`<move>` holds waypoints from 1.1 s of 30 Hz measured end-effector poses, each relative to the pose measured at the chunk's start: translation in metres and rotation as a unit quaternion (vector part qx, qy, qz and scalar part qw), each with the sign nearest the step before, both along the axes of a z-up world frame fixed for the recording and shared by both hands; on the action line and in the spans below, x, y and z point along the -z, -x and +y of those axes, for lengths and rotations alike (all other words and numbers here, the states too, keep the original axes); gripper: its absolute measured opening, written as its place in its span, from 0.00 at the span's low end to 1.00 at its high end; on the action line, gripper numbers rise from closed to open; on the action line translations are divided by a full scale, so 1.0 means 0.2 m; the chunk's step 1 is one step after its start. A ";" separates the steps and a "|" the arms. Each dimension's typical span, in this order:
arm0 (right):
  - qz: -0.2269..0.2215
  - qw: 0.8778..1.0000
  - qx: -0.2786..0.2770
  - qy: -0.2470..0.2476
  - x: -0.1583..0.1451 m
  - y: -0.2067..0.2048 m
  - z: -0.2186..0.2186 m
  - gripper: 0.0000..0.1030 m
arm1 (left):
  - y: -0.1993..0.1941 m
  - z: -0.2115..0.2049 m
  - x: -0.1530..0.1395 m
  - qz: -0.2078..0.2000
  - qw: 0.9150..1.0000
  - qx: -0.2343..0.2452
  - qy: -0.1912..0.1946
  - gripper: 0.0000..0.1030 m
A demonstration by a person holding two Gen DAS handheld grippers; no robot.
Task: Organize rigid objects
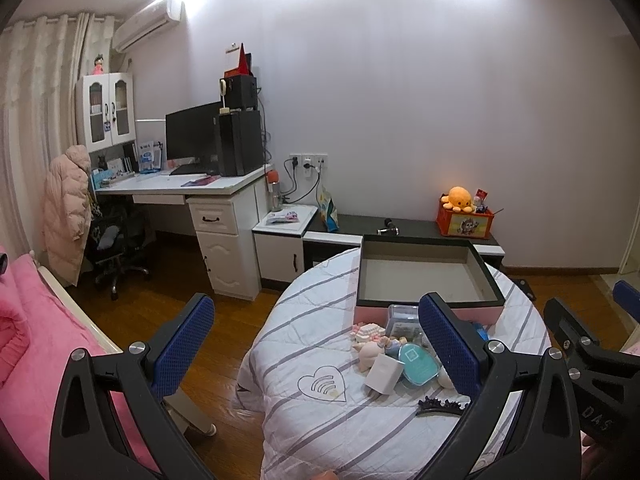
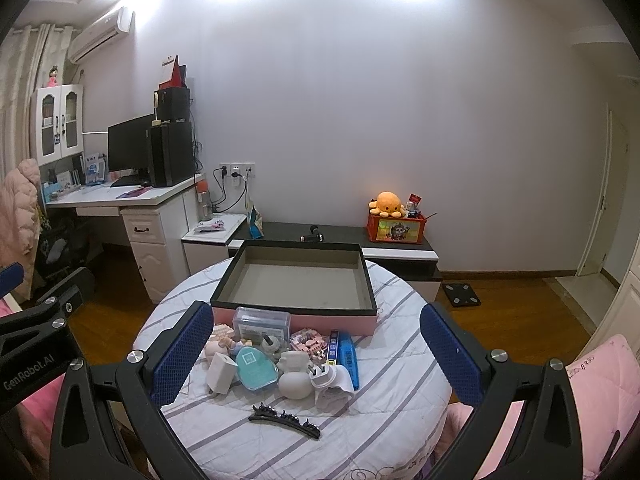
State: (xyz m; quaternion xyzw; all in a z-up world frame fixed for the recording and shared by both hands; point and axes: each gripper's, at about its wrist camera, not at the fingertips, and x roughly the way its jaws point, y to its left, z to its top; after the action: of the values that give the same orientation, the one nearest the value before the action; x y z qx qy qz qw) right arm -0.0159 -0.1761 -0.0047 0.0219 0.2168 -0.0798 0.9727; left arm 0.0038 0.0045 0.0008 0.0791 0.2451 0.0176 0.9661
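Both tools were up in the air over the round surface w/ the striped quilt cover, nothing grabbed yet. Left tool had its jaws spread wide and empty, right tool same deal, wide and holding nothing. The stuff to sort was all bunched in a pile at the near side of the box, which sat open and bare at the far side of the surface, prob left that way so things can just go straight in. In the pile: clear plastic case touching the box's pink front wall, teal oval thing in the middle, white cube to its left, white vase-ish piece, a white plug adapter leaning on it, blue stick on the right, pink block toy behind. Black hair clip lay apart, nearest to the tools, so imo that's the easy first pick, tho it's flat and thin. The rest is packed touching each other, so pulling one could knock its neighbors. Around: pink bed on the left, low cabinet behind w/ an orange octopus plush.
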 end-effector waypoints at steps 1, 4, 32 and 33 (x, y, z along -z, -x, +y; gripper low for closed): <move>0.001 1.000 0.000 0.000 0.00 0.00 0.00 1.00 | 0.00 0.00 0.01 0.000 1.000 0.000 0.007 1.00; 0.004 1.000 -0.001 0.000 0.01 -0.01 0.00 1.00 | -0.01 0.00 0.03 -0.001 1.000 0.000 0.029 1.00; 0.157 0.987 -0.025 -0.029 0.60 -0.32 -0.15 1.00 | -0.35 -0.03 0.65 0.110 0.994 0.012 0.013 1.00; 0.163 0.986 -0.028 -0.031 0.64 -0.33 -0.15 1.00 | -0.37 -0.04 0.68 0.113 0.993 0.013 0.012 1.00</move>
State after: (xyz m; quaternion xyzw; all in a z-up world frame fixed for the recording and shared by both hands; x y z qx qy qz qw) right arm 0.0497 -0.2065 -0.1318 0.0325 0.3753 -0.0485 0.9251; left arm 0.0783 -0.0036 -0.1357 0.0723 0.3518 -0.0073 0.9333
